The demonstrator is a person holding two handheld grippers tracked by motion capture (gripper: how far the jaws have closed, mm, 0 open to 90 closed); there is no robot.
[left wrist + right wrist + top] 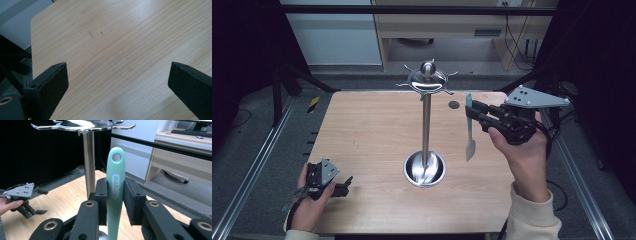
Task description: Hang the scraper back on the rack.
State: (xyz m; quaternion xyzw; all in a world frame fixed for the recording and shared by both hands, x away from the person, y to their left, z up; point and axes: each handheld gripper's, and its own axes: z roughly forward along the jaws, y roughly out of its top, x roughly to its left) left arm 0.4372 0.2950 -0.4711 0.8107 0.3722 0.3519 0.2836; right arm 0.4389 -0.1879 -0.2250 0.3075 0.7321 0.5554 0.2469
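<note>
A wooden table (pixel 372 130) carries a chrome utensil stand (pixel 426 130), a slim upright pole rising from a round dish-shaped base near the table's middle to a crown of hooked arms with a ball on top. To the right of the pole, the right gripper (pixel 473 113) is held up off the table in the person's right hand (pixel 524 150), its jaws clamped on the mint-green handle of a small spatula (pixel 469 130); the handle end with its hanging hole points up and the pale blade hangs straight down, clear of the tabletop and apart from the stand. In the right gripper view the two black pads press flat against either side of the green handle, just below the hole, with the stand's pole and hooks behind it. At the table's near left corner the left gripper (pixel 343 186) rests low in the left hand (pixel 309 205), its jaws spread wide over bare wood with nothing between them.
</note>
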